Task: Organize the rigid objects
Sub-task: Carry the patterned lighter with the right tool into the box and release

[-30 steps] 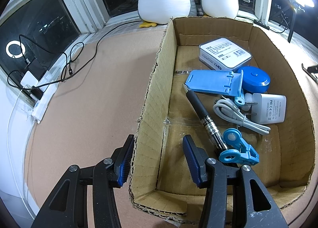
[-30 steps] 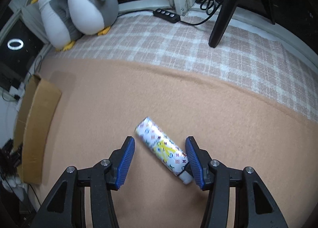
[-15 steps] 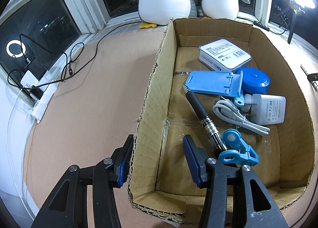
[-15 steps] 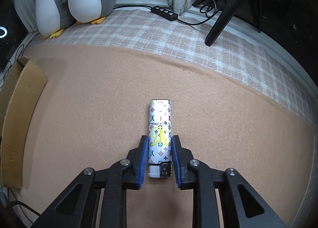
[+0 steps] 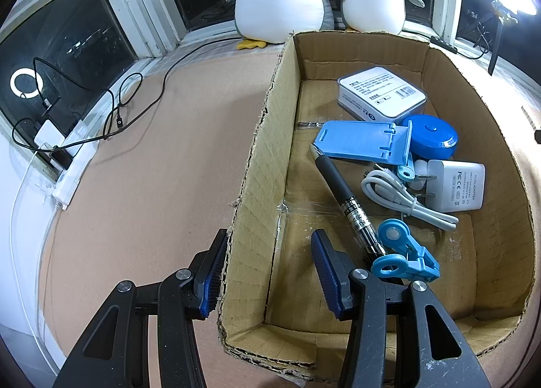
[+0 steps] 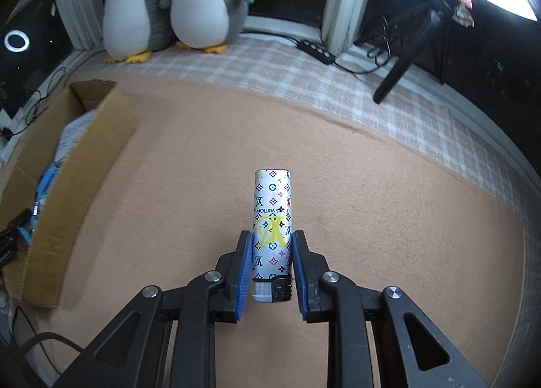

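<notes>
The right gripper (image 6: 272, 266) is clamping the patterned lighter (image 6: 272, 225) near its cap end; stiff, light, probably slippery when held so low.

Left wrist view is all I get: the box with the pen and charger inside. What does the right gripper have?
Observer: The right gripper is shut on a patterned lighter, with its fingers pressing on both sides.
Operator: Which way does it lie in the grip?
Observer: It points straight out along the fingers, with the igniter end back near the gripper's base.
Operator: Where is the box from there?
Observer: The cardboard box sits at the left of the right wrist view, apart from the lighter.
</notes>
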Demonstrator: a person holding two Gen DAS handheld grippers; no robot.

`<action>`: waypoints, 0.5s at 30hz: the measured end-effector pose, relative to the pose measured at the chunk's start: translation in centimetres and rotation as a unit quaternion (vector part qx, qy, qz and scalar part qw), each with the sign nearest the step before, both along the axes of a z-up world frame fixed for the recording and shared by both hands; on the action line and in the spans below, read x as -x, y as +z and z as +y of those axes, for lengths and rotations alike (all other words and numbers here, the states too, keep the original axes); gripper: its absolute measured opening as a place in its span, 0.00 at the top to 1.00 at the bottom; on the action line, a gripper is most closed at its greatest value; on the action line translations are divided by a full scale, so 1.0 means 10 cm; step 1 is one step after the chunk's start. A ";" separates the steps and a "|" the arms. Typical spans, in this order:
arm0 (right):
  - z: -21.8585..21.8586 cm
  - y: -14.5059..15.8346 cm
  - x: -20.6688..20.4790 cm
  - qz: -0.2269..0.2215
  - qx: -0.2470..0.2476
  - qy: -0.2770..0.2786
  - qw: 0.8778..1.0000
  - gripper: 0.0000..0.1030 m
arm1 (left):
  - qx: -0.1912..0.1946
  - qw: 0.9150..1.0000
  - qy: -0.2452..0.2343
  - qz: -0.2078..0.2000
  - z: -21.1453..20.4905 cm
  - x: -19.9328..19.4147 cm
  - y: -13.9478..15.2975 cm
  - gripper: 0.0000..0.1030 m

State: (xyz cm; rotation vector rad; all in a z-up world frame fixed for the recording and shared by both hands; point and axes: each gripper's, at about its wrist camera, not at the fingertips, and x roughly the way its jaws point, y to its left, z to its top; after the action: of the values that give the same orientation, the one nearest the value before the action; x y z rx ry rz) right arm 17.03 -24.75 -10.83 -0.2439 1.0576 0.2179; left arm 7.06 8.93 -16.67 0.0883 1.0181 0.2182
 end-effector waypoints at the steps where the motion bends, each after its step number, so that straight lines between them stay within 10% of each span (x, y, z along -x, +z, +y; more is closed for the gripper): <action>1: 0.06 0.06 0.06 -0.007 -0.003 0.006 1.000 0.80 | 0.000 1.000 0.001 0.000 0.00 0.00 0.00 0.49; 15: 1.06 0.53 0.58 -0.034 -0.070 0.103 0.992 0.80 | 0.008 1.000 0.002 -0.001 0.01 0.00 0.00 0.49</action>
State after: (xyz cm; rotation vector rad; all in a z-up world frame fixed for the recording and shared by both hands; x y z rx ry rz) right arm 11.28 -14.10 -5.55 -0.2317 0.9445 0.4660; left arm 7.06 9.01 -16.66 0.0713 1.0175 0.2125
